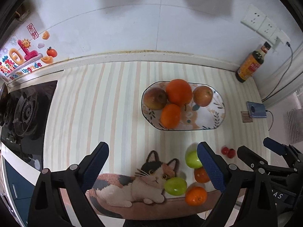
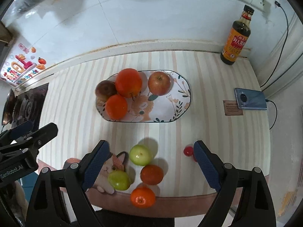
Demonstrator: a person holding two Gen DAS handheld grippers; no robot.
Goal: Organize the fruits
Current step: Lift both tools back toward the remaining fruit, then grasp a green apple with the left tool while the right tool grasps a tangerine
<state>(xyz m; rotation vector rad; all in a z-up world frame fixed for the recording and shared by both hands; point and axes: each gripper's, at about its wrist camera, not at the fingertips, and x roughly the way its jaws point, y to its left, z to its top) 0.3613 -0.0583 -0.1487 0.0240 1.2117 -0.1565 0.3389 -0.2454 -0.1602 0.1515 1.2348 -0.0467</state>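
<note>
An oval patterned plate (image 2: pixel 170 111) (image 1: pixel 214 117) holds two apples (image 2: pixel 159 83) and two oranges (image 2: pixel 128 82). Near the counter's front edge lie two green fruits (image 2: pixel 140 155) (image 2: pixel 119 180), two small oranges (image 2: pixel 151 174) (image 2: pixel 143 197) and small red cherries (image 2: pixel 188 151). My right gripper (image 2: pixel 150 162) is open and empty, its jaws either side of the loose fruits. My left gripper (image 1: pixel 152 163) is open and empty over the cat picture, left of the loose fruits (image 1: pixel 175 186) (image 1: pixel 196 195). The right gripper also shows in the left wrist view (image 1: pixel 253 151).
A striped mat with a cat picture (image 1: pixel 144 181) covers the counter. A sauce bottle (image 2: pixel 236 37) stands at the back right corner. A phone (image 2: pixel 250 99) on a cable and a small card (image 2: pixel 233 107) lie at the right. A gas hob (image 1: pixel 24 111) is at the left.
</note>
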